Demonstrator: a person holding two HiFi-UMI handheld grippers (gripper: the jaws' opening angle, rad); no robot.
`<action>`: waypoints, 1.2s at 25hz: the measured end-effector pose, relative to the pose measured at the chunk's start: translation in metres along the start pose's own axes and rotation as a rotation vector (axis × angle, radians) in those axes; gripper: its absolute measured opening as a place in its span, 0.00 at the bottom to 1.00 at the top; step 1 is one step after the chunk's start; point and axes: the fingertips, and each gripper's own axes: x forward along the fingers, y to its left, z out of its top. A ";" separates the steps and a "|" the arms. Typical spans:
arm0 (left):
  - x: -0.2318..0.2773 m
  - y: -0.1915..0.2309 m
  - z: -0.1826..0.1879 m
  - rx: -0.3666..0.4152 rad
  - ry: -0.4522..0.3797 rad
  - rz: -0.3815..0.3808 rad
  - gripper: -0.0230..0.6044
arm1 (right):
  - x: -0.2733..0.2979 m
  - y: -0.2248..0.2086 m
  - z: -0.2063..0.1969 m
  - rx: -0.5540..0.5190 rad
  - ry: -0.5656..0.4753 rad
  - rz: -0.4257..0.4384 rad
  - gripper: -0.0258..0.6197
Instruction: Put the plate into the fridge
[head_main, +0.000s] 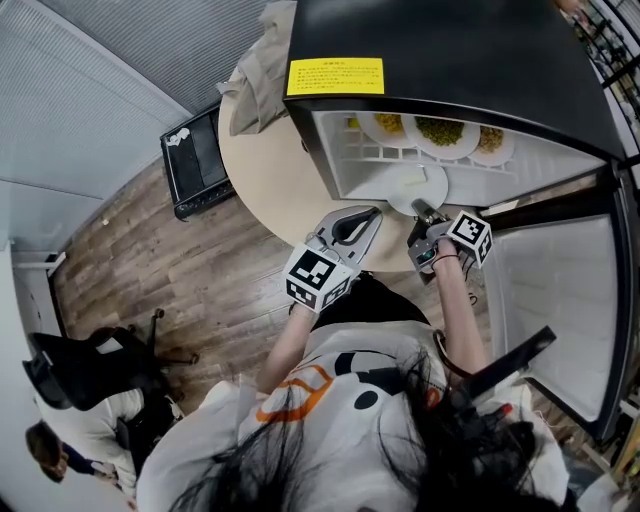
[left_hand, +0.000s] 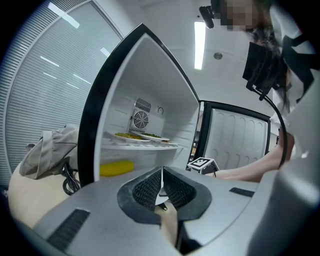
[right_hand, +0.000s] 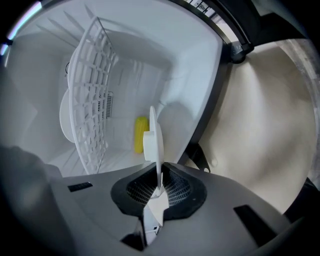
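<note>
**Plate at fridge mouth, insertion step**

Right gripper (head_main: 425, 212) jaws are clenched on the rim of the white plate (head_main: 418, 188), which is at the fridge (head_main: 450, 60) opening, under the wire shelf (head_main: 370, 155). Left gripper (head_main: 365, 220) jaws are closed and empty, beside it. Next, probably: reach deeper, set the plate flat, then release.

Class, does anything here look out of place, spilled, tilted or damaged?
Nothing stands out. The white plate runs parallel to the shelf, gripped by its rim in the right claw at the open fridge; the food plates on it look tidy, nothing spilled.
</note>
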 end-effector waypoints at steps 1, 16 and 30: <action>0.000 0.000 0.000 -0.002 0.000 0.001 0.07 | 0.002 0.001 0.002 -0.012 -0.004 -0.003 0.09; -0.005 -0.001 -0.002 -0.006 0.007 0.001 0.07 | 0.023 0.019 0.044 -0.258 -0.123 -0.099 0.09; -0.011 0.002 0.001 0.000 0.006 0.019 0.07 | 0.030 0.022 0.047 -0.795 -0.092 -0.306 0.35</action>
